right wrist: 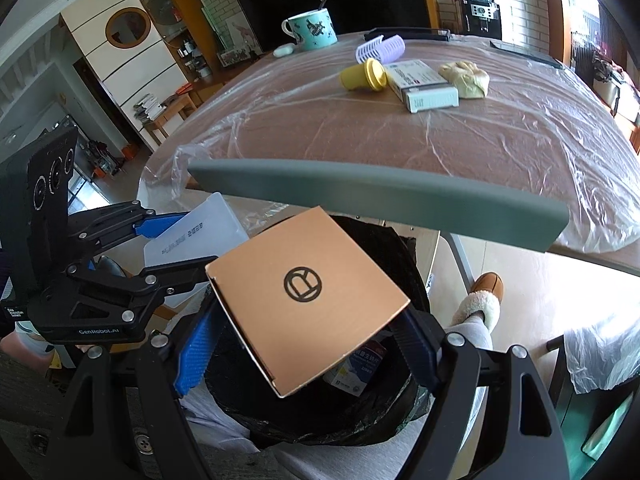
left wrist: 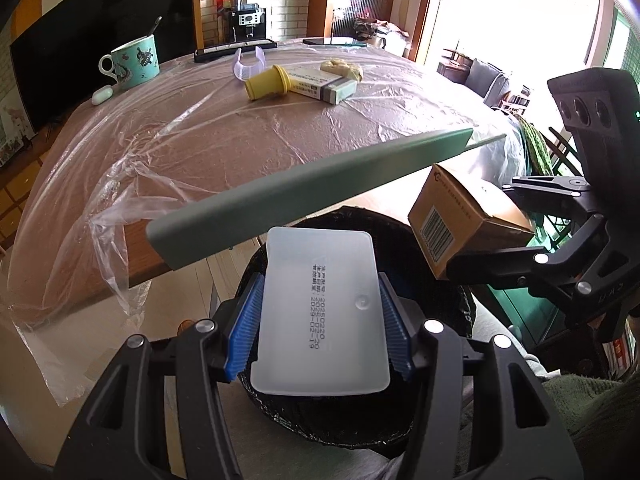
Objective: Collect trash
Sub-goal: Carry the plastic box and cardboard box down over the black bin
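Note:
My left gripper is shut on a white translucent plastic lid and holds it above the black-lined trash bin. My right gripper is shut on a tan cardboard box with a round logo, held over the same bin. The box also shows in the left wrist view, and the lid in the right wrist view. On the table lie a yellow bottle, a white medicine box and a crumpled yellowish wad.
The table is covered with clear plastic film. A grey chair back stands between bin and table. A teal mug, white earbud case, purple hair roller and a phone sit at the far side. A slippered foot is right of the bin.

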Available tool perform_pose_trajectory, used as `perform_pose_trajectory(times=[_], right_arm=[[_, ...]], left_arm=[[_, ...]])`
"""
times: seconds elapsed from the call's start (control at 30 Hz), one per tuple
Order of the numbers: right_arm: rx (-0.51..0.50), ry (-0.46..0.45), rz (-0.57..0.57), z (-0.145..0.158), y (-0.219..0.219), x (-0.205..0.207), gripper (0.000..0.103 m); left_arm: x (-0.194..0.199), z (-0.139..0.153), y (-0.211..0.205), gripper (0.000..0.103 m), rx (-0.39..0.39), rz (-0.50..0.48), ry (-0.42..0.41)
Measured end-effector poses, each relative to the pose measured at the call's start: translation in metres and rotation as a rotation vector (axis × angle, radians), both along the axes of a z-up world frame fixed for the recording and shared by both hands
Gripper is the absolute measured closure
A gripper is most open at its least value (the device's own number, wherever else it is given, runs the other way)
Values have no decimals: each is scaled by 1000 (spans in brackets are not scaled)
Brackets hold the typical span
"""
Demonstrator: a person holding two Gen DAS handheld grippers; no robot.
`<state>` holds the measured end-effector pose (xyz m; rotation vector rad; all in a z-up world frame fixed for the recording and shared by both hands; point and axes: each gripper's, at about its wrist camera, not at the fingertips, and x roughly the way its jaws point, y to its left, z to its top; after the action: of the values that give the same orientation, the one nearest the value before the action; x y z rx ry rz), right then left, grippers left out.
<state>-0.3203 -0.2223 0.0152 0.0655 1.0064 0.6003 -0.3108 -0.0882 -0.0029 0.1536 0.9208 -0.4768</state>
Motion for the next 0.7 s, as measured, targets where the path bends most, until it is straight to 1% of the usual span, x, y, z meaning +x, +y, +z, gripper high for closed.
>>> perform_pose_trajectory(times=[0.7], right_arm=[[-76,61,-12,-37,9,6,24]], left_arm=[[5,-38,-8,47,67,-16,70]])
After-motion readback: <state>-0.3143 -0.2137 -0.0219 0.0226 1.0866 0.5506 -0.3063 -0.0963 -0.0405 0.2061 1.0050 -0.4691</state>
